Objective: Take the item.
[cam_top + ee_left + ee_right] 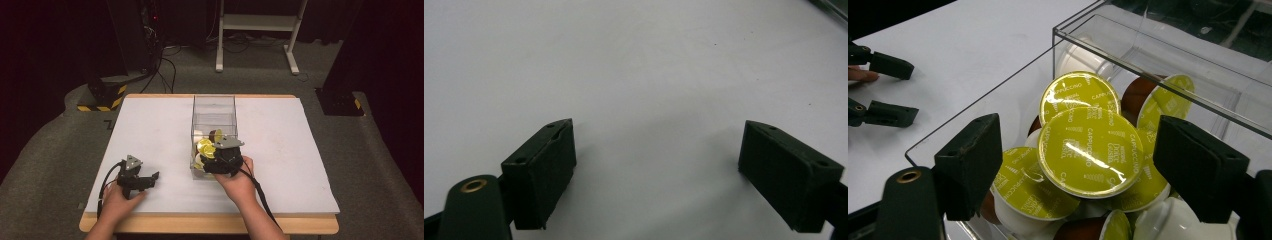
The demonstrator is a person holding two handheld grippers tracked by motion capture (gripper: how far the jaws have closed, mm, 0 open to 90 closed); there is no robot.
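Note:
A clear plastic box (214, 107) stands on the white table, its near end holding several coffee capsules (206, 148) with yellow-green foil lids. My right gripper (225, 152) hovers over that near end, open. In the right gripper view its jaws stand wide on either side of the top capsule (1089, 150), marked "Cappuccino", and the box rim (1153, 47) runs across behind. White and brown capsule bodies lie underneath. My left gripper (145, 180) rests low on the table at the front left, open; in the left gripper view its jaws are wide apart over bare white surface (649, 90) with nothing between them.
The table (280, 150) has a wooden front edge close to both hands. Beyond its far edge the floor carries cables, a white frame stand (257, 22) and black bases with yellow-black striped tape (100, 97). The far half of the box holds no capsules.

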